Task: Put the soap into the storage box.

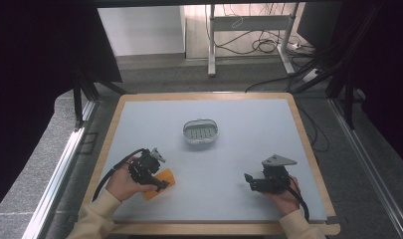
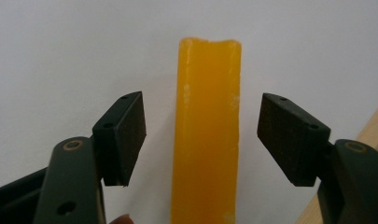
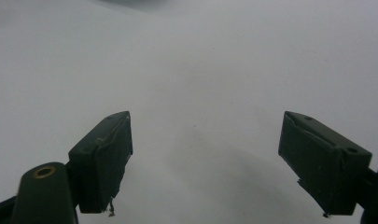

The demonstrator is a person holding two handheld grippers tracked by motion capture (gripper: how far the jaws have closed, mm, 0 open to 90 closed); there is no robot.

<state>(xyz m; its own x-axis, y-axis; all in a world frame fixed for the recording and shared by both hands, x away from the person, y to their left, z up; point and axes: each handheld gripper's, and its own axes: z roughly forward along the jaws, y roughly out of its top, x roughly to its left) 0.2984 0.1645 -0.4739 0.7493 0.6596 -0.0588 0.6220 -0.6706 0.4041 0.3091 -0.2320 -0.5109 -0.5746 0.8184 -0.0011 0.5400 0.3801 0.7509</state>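
The left gripper (image 2: 201,140) is sitting low over the orange block (image 2: 206,135), near the front left part of the table (image 1: 268,124). Its jaws are standing partly open, one on each side of the block, and there is a gap on both sides, so they are not pressing it. The block is lying flat on the table and pointing straight away between the jaws.

Here is what could go wrong. The block looks smooth and a bit shiny, so it may slip out when the jaws squeeze it. The gap on the right side looks a little wider than the one on the left. One jaw may then touch first and push the block sideways or turn it. If the jaws are sitting too high, they may only catch the top edge and the block may pop out.

The right gripper (image 3: 205,163) is resting over bare table near the front right. Its jaws are standing wide open and holding nothing.

A small white basket (image 1: 200,132) is sitting near the middle of the table, well apart from both grippers. Nothing seems to be lying in it.
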